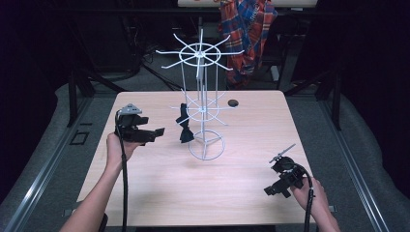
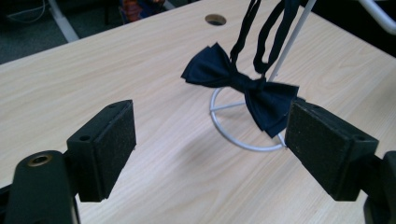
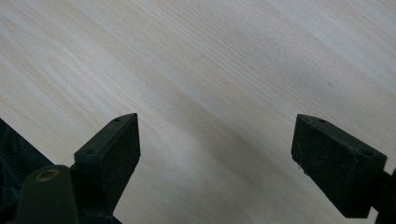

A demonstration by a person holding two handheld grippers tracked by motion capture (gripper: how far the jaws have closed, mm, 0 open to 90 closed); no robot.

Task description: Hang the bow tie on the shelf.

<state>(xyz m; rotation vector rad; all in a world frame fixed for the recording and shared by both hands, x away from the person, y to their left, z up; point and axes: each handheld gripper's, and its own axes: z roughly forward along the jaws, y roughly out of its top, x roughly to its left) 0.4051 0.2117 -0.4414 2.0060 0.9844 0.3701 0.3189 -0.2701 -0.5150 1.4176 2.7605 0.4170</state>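
No brand, label or lettering that I can read on anything here.

My left hand-held gripper (image 1: 153, 132) hangs over the light wood-grain bench (image 1: 159, 188), jaws spread wide with nothing between them. In the left gripper view its black pads (image 2: 108, 147) look matte and finely gritty, blocky in shape, with the gripper (image 2: 210, 149) aimed at the dark navy fabric bow tie (image 2: 243, 88). The bow tie lies just ahead of this gripper and a little toward its right jaw, apart from both pads. It hangs by its doubled black strap (image 2: 261, 35) from a lower arm of the white wire display stand (image 1: 205, 104), above the stand's round ring base (image 2: 224, 128). In the high view the bow tie (image 1: 184, 129) sits just beyond the left jaw tips, between them and the stand's centre pole.

My right hand-held gripper (image 1: 278, 187) is well apart from the bow tie, low over the near right part of the bench, held in my right hand (image 1: 309, 195). Its jaws also stand wide and empty; the right gripper view has the gripper (image 3: 215, 154) facing bare pale wood grain (image 3: 210, 70).

A small dark round hole (image 1: 233, 103) marks the far side of the bench. A red and blue plaid cloth (image 1: 246, 29) hangs behind it.
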